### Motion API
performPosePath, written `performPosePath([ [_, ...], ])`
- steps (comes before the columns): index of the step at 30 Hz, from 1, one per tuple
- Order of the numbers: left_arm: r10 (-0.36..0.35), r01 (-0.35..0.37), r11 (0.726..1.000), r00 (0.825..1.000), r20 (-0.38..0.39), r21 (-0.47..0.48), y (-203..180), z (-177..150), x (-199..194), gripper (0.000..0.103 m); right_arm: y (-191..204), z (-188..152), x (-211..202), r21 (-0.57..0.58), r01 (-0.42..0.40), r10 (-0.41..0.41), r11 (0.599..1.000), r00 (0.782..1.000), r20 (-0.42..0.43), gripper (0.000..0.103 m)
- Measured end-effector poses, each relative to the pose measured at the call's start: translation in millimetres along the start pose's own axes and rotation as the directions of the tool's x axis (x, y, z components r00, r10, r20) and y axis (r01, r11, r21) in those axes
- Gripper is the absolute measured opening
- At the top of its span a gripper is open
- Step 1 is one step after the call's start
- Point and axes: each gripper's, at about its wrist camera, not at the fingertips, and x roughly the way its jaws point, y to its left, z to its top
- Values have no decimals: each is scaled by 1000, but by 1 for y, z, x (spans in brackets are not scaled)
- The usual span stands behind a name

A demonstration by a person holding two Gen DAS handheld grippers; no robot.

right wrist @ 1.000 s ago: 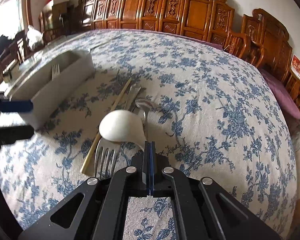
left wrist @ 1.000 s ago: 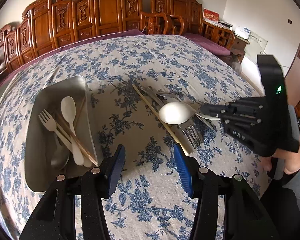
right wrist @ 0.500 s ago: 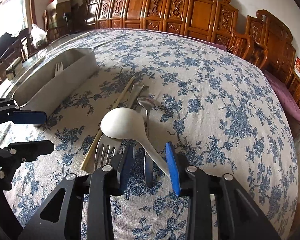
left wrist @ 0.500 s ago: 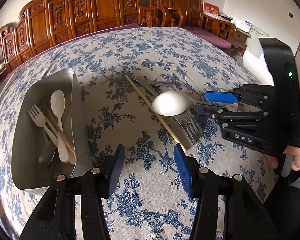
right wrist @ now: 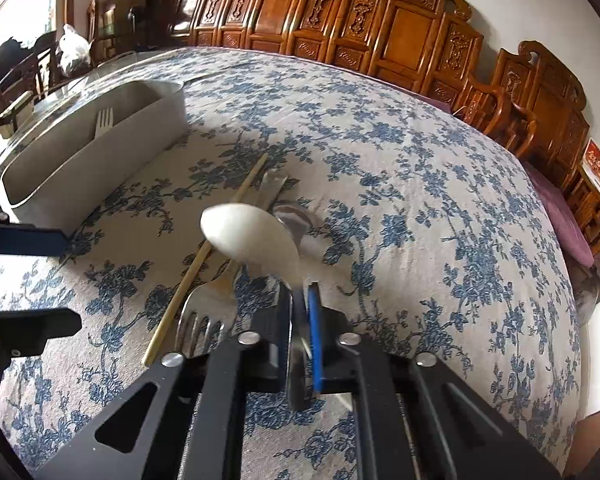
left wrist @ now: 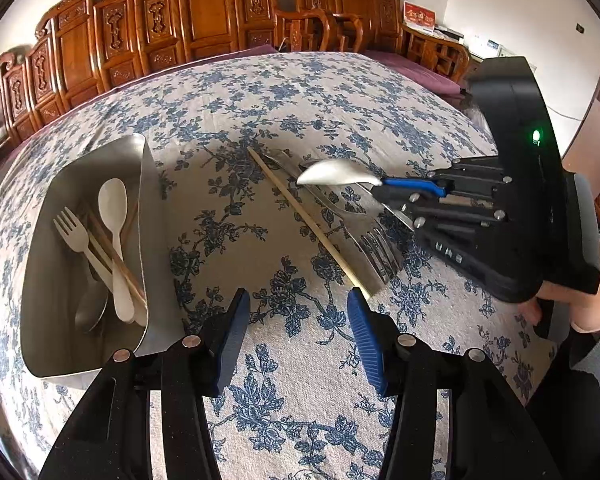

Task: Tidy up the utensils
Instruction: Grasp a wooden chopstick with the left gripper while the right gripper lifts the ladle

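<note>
Over floral tablecloth, right gripper clamped on white spoon; left gripper half-open, empty.

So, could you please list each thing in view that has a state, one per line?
right gripper: shut on the white spoon's handle.
white spoon: lifted off the cloth, bowl blurred.
left gripper: open, holding nothing.
metal tray: holds a white fork, white spoon, chopsticks and metal spoon.
chopstick: lying flat on the tablecloth.
metal fork: lying on the cloth beside the chopstick.
</note>
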Motion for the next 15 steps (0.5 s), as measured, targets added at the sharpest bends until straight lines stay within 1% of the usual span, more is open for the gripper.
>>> performPosePath([
  [11, 9, -9, 1000, 1000, -8, -2, -5, 2, 8, 48, -30, -2, -15, 126, -9, 4, 992, 999, 42, 4],
  [15, -7, 7, 1000, 1000, -20, -26, -7, 8, 19, 48, -37, -3, -20, 152, -1, -7, 988, 998, 54, 4],
])
